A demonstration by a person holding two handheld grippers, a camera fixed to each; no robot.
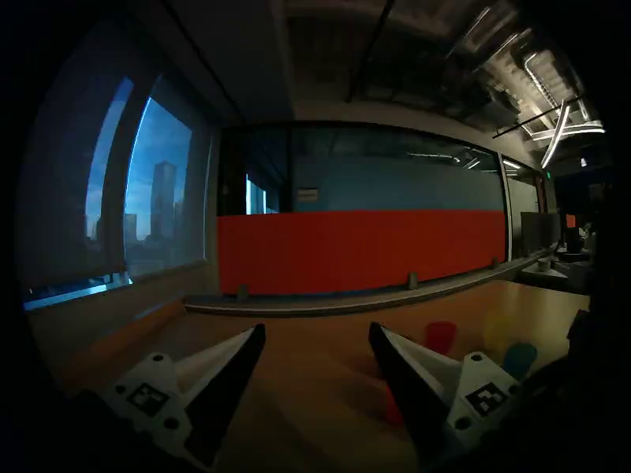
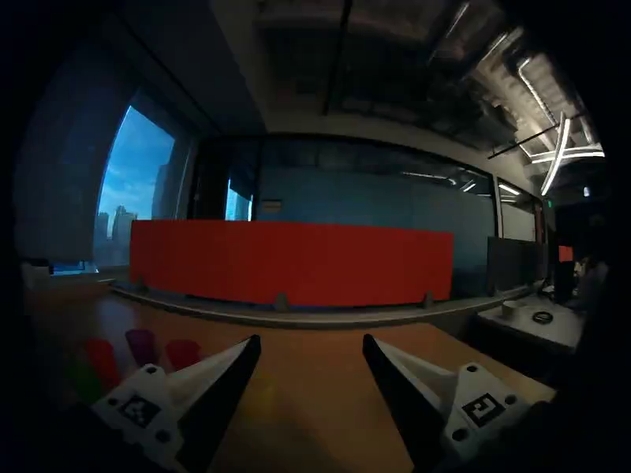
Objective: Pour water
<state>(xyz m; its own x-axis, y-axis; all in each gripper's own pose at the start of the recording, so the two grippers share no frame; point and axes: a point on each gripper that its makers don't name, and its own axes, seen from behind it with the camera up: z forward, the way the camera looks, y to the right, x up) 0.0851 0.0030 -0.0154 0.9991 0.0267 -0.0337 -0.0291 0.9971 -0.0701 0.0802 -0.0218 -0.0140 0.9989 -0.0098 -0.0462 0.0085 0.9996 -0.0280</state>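
My left gripper (image 1: 315, 339) is open above a wooden table (image 1: 315, 394), nothing between its fingers. Beyond its right finger stand coloured cups: a red cup (image 1: 439, 336), a yellow cup (image 1: 498, 329) and a blue cup (image 1: 520, 359), with another red object (image 1: 392, 408) low beside the finger. My right gripper (image 2: 310, 347) is also open and empty over the same table (image 2: 315, 394). To its left stand a red cup (image 2: 101, 361), a purple cup (image 2: 142, 345) and another red cup (image 2: 181, 352), with a dim green cup (image 2: 79, 377) at the far left. The room is dark.
A red partition panel (image 1: 359, 248) runs along the table's far edge, and it stands the same way in the right gripper view (image 2: 292, 264). Windows (image 1: 158, 197) lie to the left. A neighbouring desk (image 2: 524, 319) with small objects stands at the right.
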